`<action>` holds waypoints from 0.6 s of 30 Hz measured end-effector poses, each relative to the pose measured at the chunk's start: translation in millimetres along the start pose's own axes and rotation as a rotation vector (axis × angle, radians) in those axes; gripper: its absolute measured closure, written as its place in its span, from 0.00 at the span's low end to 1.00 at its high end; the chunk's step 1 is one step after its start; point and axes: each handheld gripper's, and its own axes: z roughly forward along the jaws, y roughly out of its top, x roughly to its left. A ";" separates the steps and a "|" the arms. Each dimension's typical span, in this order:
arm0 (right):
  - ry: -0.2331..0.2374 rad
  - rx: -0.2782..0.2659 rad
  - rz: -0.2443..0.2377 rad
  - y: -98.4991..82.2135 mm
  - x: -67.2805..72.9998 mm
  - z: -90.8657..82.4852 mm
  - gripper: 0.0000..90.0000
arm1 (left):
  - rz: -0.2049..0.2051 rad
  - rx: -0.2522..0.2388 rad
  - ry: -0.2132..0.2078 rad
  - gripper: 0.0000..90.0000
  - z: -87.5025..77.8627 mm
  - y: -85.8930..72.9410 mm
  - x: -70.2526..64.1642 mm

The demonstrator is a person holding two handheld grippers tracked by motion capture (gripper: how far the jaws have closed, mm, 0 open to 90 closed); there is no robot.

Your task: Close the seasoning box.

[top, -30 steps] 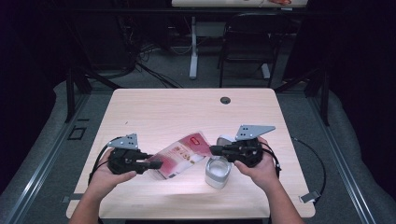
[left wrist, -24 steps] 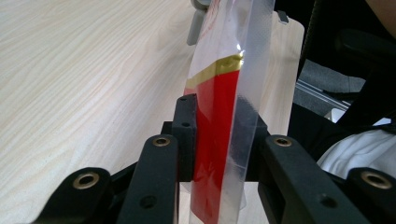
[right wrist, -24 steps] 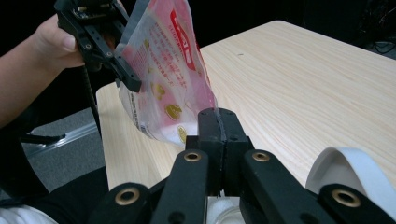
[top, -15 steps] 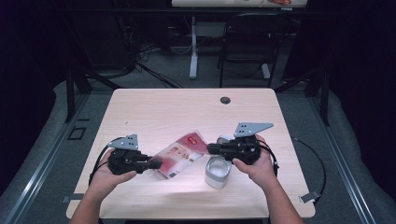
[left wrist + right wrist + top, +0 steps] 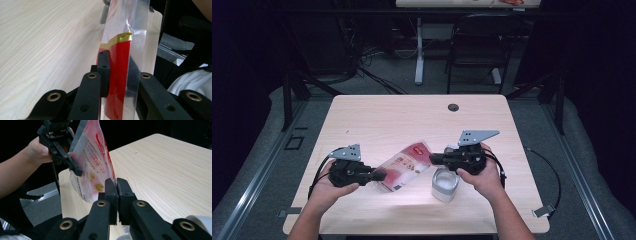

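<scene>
The plastic pouch (image 5: 404, 167), red and white with a clear sealed border, is held just above the table (image 5: 377, 120) in the lower middle of the high view, between the two grippers. It looks light, thin and soft, so I judge it will bend and fold easily, and the smooth film may slip between the pads; the flat sealed edges at its two ends seem the safest places to take it, because there the film is doubled and stiffer. Its long axis runs diagonally in the high view, from lower left to upper right, with the red end toward the upper right. The left gripper (image 5: 379, 176) is clamped on the lower left end; in the left gripper view the pouch (image 5: 120, 65) stands on edge between its two jaws, which press on it from both sides. The right gripper (image 5: 433, 159) pinches the upper right end, and in the right gripper view its jaws are almost together on the thin edge of the pouch (image 5: 96, 165). Just below the right hand (image 5: 484, 177) stands a white cup (image 5: 445, 184), near the pouch but apart from it.
</scene>
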 end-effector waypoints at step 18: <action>0.003 0.077 -0.110 23.9 17.2 5.3 1.00 | -0.014 -0.020 0.091 0.67 -8.9 -4.6 5.9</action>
